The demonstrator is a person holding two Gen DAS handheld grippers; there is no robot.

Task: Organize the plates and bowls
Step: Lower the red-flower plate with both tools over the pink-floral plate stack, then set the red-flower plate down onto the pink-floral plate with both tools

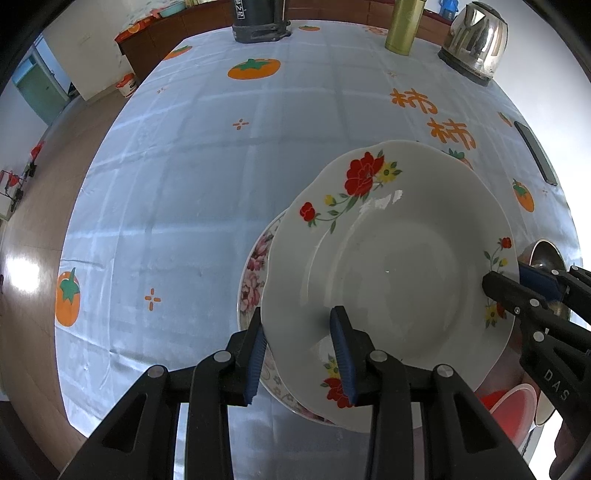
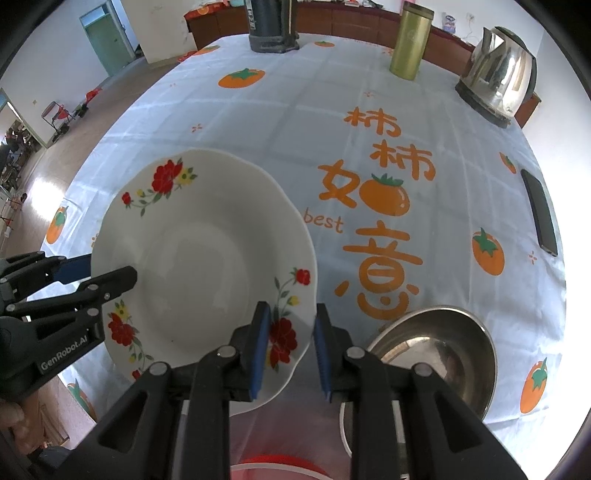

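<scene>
A white plate with red flowers [image 1: 391,266] is held between both grippers above the table; it also shows in the right wrist view [image 2: 199,258]. My left gripper [image 1: 299,354] straddles its near-left rim, one finger above and one below. My right gripper [image 2: 290,350] straddles its right rim in the same way; it shows in the left wrist view [image 1: 517,291]. Under the plate lies a second plate with pink flowers [image 1: 255,273]. A steel bowl [image 2: 439,354] sits to the right.
The tablecloth [image 2: 332,122] has orange persimmon prints. At the far edge stand a kettle [image 2: 498,85], a gold flask [image 2: 410,44] and a dark jug [image 2: 273,26]. A phone [image 2: 541,214] lies at the right. A red cup [image 1: 513,406] sits near the front.
</scene>
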